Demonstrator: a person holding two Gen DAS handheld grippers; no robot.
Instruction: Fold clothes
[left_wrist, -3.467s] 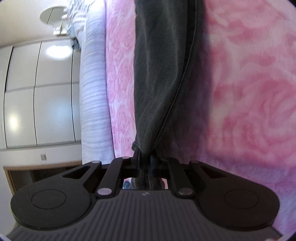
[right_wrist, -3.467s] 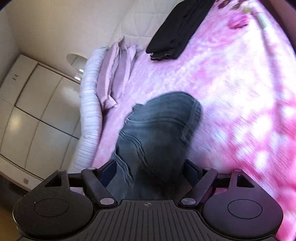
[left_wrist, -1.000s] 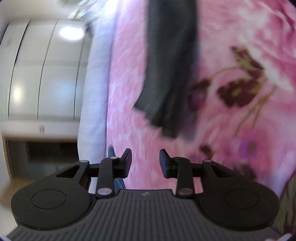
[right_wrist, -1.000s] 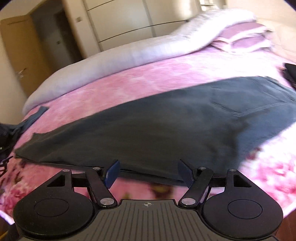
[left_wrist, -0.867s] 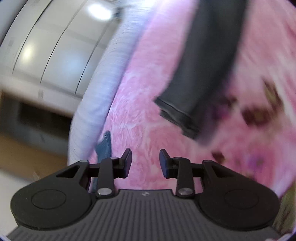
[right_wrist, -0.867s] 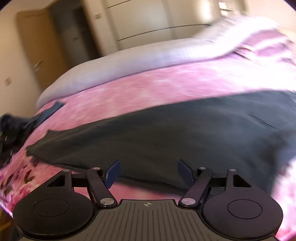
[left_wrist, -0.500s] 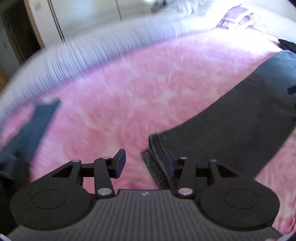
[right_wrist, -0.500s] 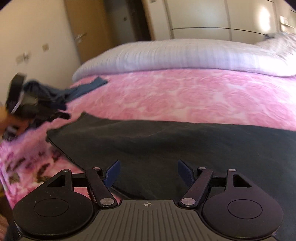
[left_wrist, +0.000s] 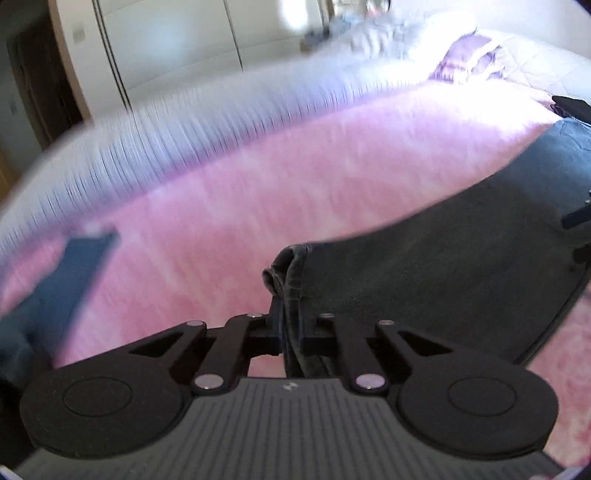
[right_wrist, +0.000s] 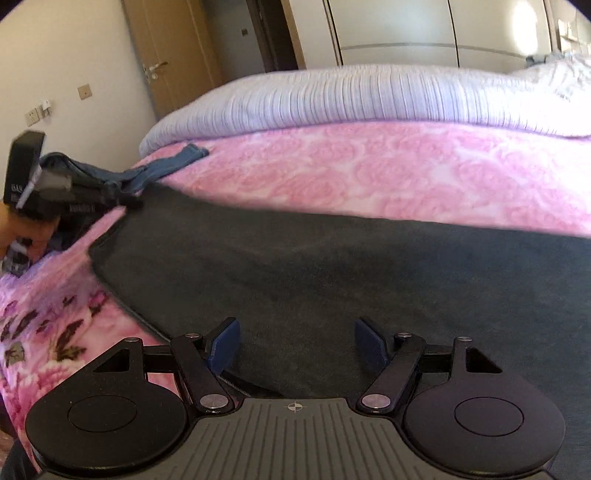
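We see the dark grey trousers (right_wrist: 332, 266) lying flat across the pink blanket (right_wrist: 406, 173) of the bed. The left tool (left_wrist: 291, 328) is closed tightly on the hem of one trouser leg, and the cloth bunches up just in front of its jaws. The right tool (right_wrist: 295, 345) stands with its blue pads (right_wrist: 223, 345) wide apart, low over the middle of the trousers, holding nothing. A blue garment (right_wrist: 173, 164) lies at the far corner of the bed, near the striped duvet (right_wrist: 351, 99).
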